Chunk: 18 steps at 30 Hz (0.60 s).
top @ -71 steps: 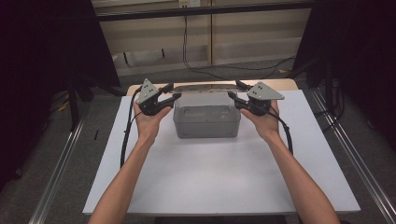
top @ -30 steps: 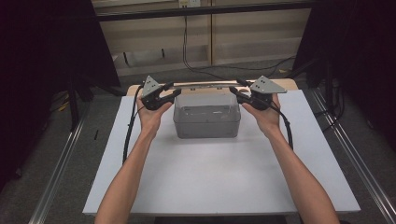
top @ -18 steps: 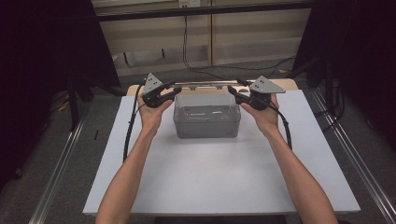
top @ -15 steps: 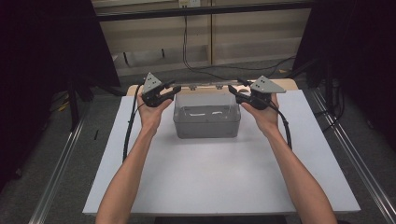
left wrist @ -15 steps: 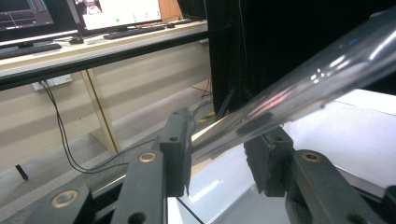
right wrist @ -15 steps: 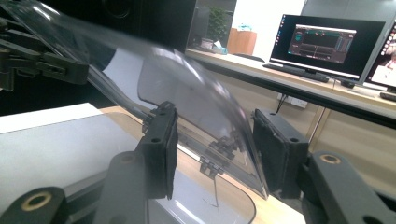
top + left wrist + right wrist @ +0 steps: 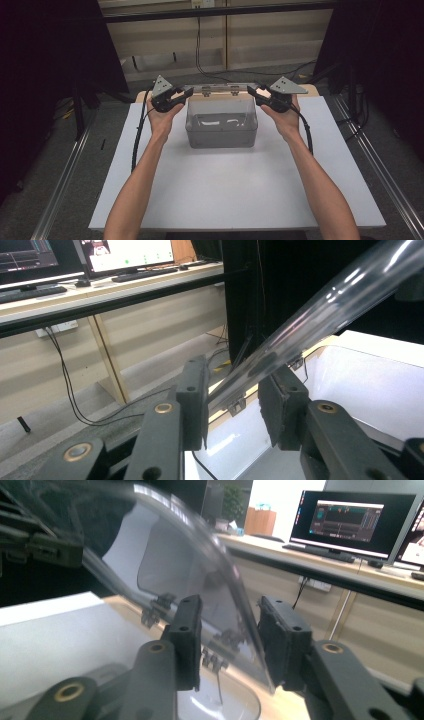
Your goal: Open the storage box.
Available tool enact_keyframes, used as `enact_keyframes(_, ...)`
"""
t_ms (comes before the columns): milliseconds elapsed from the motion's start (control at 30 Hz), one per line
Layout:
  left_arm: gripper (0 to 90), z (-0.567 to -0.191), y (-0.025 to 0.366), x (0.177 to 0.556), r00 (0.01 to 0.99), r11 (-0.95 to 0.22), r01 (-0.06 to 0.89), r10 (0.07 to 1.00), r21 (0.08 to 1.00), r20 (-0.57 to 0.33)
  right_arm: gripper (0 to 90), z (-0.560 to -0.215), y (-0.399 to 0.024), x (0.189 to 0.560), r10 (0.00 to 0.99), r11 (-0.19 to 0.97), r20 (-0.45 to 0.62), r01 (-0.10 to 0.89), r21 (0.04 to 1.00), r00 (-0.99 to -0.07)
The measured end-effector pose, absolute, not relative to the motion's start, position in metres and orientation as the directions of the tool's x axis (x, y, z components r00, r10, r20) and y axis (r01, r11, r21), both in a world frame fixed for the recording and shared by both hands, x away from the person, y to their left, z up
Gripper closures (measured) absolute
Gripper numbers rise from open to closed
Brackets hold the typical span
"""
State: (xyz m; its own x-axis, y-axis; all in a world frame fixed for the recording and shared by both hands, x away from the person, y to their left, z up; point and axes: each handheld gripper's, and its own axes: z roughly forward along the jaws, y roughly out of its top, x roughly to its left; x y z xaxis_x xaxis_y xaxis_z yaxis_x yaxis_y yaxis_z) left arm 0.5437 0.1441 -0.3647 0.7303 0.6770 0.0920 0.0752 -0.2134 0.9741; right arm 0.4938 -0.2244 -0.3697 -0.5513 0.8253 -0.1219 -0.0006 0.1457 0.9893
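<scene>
High view looks forward and down over the white desk (image 7: 225, 190); both claw views sit close, sharing the clear lid (image 7: 320, 310) raised at its far edge.

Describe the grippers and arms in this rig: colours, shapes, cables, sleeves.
Both are matte black two-jaw units. The left gripper and right gripper each carry a grey three-cornered plate on top. The fingers are flat rectangular blocks on linkage bars with brass-coloured pivot pins. A black cable trails from each along the forearm. Forearms are bare, no sleeves or gloves.
</scene>
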Motion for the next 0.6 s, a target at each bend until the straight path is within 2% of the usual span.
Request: enact_keyframes(600,68.6,-0.360,0.142,0.557,0.724,-0.204,0.082,0.685,0.976,0.083,66.0,-0.363,-0.229,0.514,0.817,0.116,-0.080,0.027,0.993,-0.571)
